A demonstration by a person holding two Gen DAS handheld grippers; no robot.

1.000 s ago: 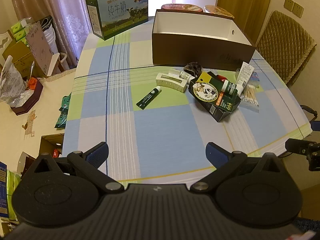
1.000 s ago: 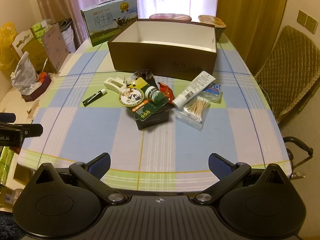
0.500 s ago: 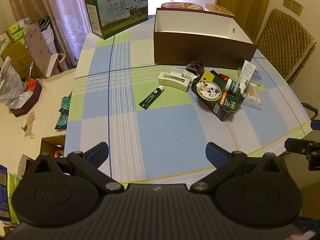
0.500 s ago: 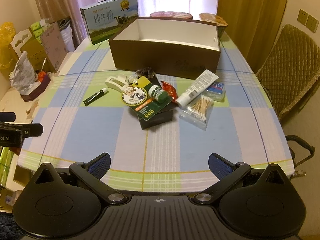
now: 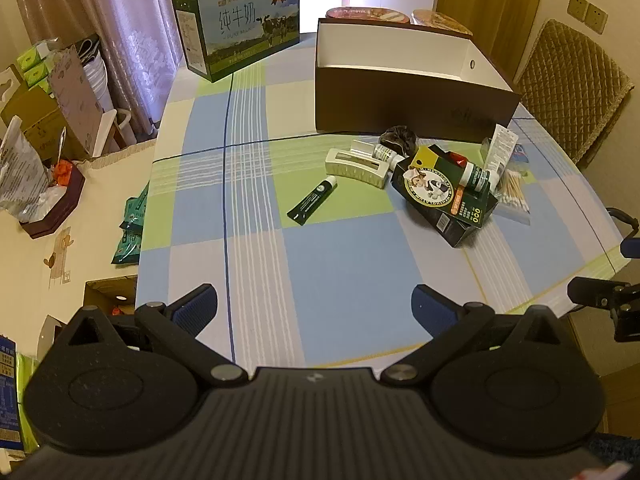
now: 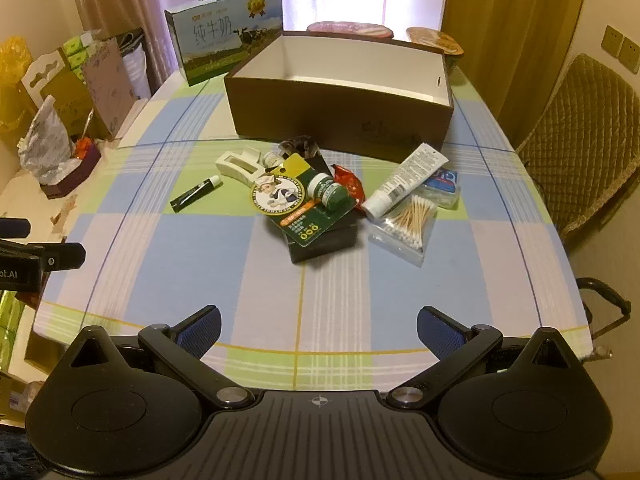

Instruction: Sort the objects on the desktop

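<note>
A pile of small items lies mid-table in front of an open brown box (image 6: 340, 108) (image 5: 408, 100): a dark green carton (image 6: 304, 208) (image 5: 444, 196) with a green bottle (image 6: 330, 194) on it, a white tube (image 6: 404, 180), a bag of cotton swabs (image 6: 408, 224), a cream holder (image 6: 238, 166) (image 5: 356, 166), a red packet (image 6: 350, 184). A small dark tube (image 6: 194, 196) (image 5: 312, 200) lies apart to the left. My left gripper (image 5: 314, 306) and right gripper (image 6: 318, 326) both stand open over the table's near edge, holding nothing.
A milk carton box (image 6: 224, 32) stands at the far left of the checked tablecloth (image 6: 200, 272). A quilted chair (image 6: 580, 136) is at the right. Bags and boxes (image 6: 60, 100) crowd the floor on the left. Each gripper's body shows at the other view's edge.
Both grippers have edged slightly forward toward the pile, so the objects appear a little closer. Nothing on the table has moved; both stay open.
</note>
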